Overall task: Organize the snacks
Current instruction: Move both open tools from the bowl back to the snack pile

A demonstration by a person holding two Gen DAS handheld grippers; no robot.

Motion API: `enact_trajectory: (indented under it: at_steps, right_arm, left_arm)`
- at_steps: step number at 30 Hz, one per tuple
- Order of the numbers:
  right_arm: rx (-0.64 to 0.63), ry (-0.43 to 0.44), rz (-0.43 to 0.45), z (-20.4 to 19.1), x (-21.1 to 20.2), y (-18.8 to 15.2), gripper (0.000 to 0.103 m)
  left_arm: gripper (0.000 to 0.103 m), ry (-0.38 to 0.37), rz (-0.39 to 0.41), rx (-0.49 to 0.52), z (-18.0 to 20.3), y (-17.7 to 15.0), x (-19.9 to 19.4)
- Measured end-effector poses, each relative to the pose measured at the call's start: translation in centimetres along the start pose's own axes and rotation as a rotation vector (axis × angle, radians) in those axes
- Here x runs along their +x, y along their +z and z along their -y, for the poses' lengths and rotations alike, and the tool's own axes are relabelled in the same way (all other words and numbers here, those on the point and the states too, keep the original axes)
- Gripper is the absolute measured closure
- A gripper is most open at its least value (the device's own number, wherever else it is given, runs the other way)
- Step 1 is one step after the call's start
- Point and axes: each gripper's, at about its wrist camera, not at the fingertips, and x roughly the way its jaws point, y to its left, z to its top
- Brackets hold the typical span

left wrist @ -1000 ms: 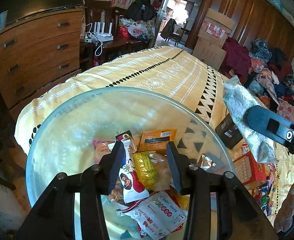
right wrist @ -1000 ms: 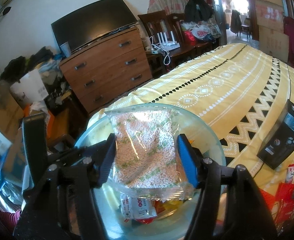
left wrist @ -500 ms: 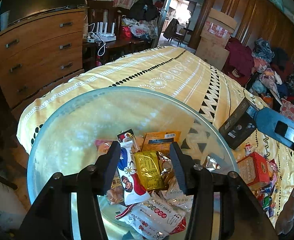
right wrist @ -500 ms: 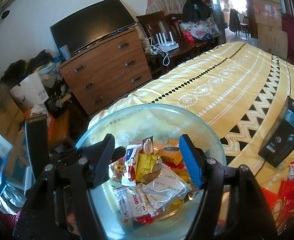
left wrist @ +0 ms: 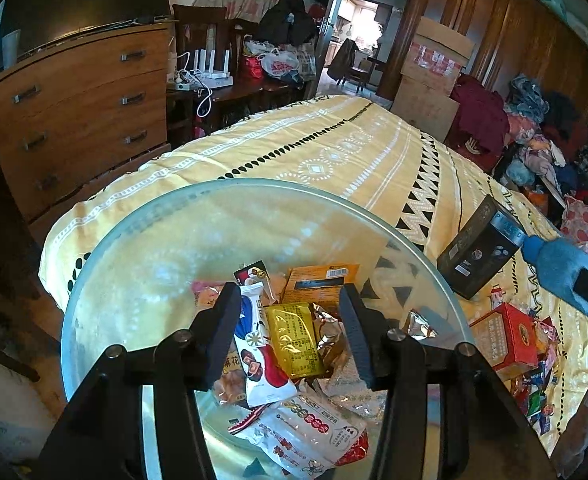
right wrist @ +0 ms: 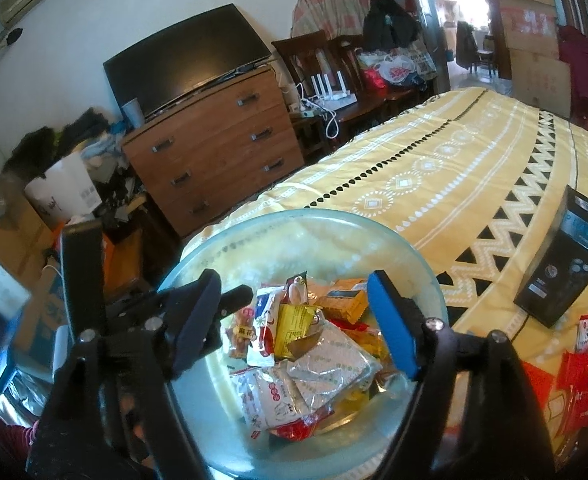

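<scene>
A large clear glass bowl (left wrist: pixel 142 240) sits on the yellow patterned bedspread (left wrist: pixel 334 152) and holds several snack packets, among them a yellow packet (left wrist: pixel 294 338) and a white-and-red packet (left wrist: pixel 306 436). My left gripper (left wrist: pixel 290 332) is open and empty, just above the bowl's contents. My right gripper (right wrist: pixel 294 320) is open and empty over the same bowl (right wrist: pixel 294 232); a clear bag of pale green-white snacks (right wrist: pixel 334 368) lies on top of the pile below it. One blue right fingertip (left wrist: pixel 550 256) shows at the right of the left wrist view.
A black box (right wrist: pixel 562 268) stands on the bedspread right of the bowl. A red box (left wrist: pixel 506 336) and several loose packets (left wrist: pixel 538 396) lie at the right. A wooden dresser (left wrist: pixel 78 120) stands beyond the bed's left edge.
My right gripper opened and let go of the clear bag of green-white snacks, which dropped into the bowl. The right gripper has drawn back to the right in the left wrist view.
</scene>
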Motion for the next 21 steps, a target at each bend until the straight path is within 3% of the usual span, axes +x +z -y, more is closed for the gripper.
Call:
enact_trajectory:
  at_steps: [10,21]
  right_arm:
    - [-0.008,-0.048,0.077,0.4,-5.5,-3.5,0.023]
    - [0.108,-0.159,0.104,4.7,-12.6,-9.2,0.021]
  left_arm:
    - [0.051,-0.006,0.047,0.066,3.2,-0.4,-2.6]
    - [0.051,-0.083,0.079,0.216,11.8,-2.4,-5.2]
